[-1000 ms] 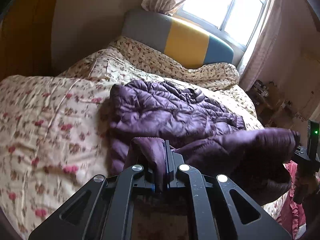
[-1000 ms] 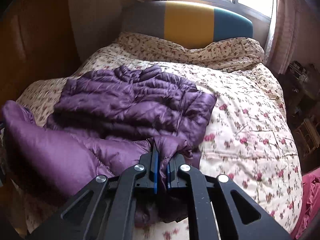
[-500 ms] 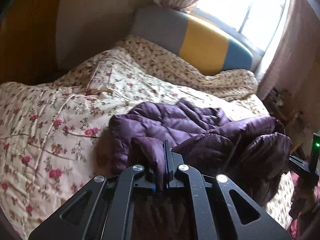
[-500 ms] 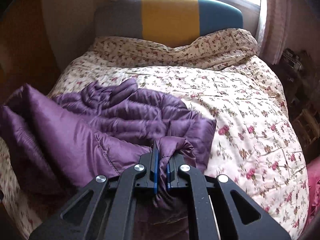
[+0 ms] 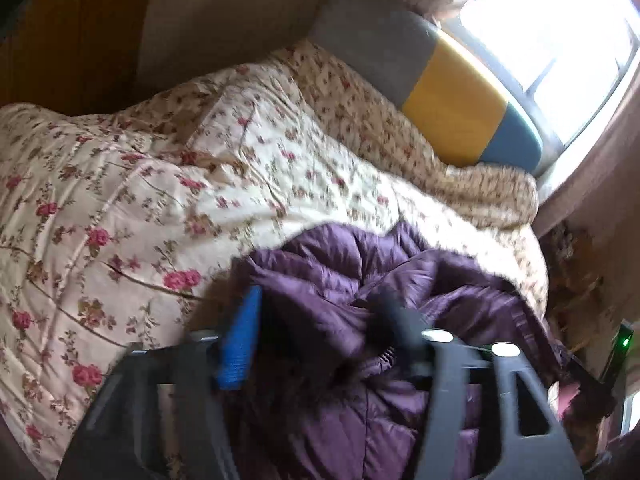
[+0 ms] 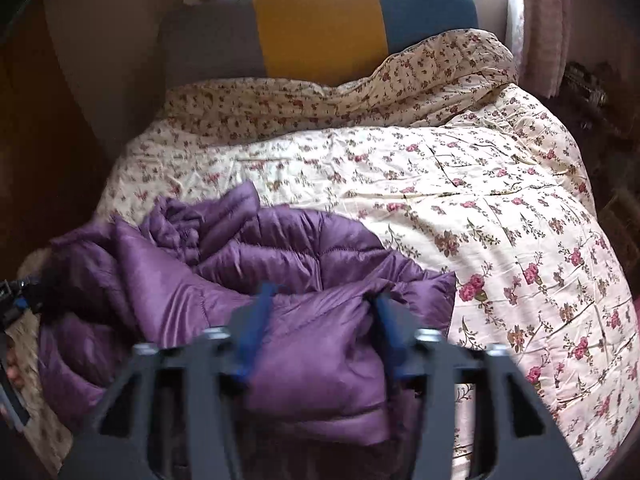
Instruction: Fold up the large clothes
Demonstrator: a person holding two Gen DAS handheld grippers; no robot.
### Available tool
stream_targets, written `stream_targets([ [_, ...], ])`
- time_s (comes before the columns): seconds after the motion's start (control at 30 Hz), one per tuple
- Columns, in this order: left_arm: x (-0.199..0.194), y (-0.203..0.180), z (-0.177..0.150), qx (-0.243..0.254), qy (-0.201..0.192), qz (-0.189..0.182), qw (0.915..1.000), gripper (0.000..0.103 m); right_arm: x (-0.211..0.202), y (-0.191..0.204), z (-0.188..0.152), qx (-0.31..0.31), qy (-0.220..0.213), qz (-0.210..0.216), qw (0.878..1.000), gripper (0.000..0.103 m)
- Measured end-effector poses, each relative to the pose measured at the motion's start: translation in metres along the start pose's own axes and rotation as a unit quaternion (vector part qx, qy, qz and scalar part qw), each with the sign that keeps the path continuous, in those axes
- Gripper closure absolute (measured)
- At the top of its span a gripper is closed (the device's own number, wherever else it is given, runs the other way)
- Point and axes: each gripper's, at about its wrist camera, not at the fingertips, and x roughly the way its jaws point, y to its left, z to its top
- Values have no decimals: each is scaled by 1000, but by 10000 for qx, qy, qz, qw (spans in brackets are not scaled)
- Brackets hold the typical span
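Note:
A purple quilted down jacket (image 5: 344, 276) lies bunched at the near end of the bed, doubled over on itself; it also shows in the right wrist view (image 6: 280, 256). My left gripper (image 5: 316, 320) is open, its jaws spread wide over the jacket's near left edge, holding nothing. My right gripper (image 6: 320, 320) is open too, jaws apart just above the jacket's near right corner. The left gripper's body shows at the left edge of the right wrist view (image 6: 16, 308).
The bed is covered by a cream floral quilt (image 6: 480, 208). A grey, yellow and blue headboard (image 6: 320, 24) stands under a bright window (image 5: 552, 20). A brown wooden panel (image 5: 72, 28) lies to the left, and cluttered items (image 6: 588, 88) stand on the right.
Both grippers carried the jacket's near edge forward over the rest of it, then opened and let go. The jacket now lies doubled in a shorter heap.

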Motion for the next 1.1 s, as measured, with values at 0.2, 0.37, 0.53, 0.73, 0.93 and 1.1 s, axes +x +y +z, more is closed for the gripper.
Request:
stream_targets([
  [0.2, -24, 21, -6, -47, -104, -81, 9999, 31, -33, -5, 5, 149, -260, 210, 9993, 6],
  [0.37, -34, 47, -44, -285, 68, -472, 9985, 24, -45, -19, -28, 289, -45, 328, 9990, 3],
  [0.53, -31, 58, -93, -416, 419, -831, 9948, 24, -28, -27, -81, 401, 506, 359, 9973, 4],
  [0.73, -20, 49, -117, -461, 698, -1283, 9882, 61, -6, -22, -116, 527, 924, 681, 9920, 41],
  [0.93, -35, 42, -117, -336, 695, -1288, 9887, 93, -32, -13, -115, 202, 823, 731, 9937, 88],
  [1.1, -57, 42, -128, -205, 739, -1270, 9889, 94, -60, -9, -131, -107, 850, 730, 9937, 90],
])
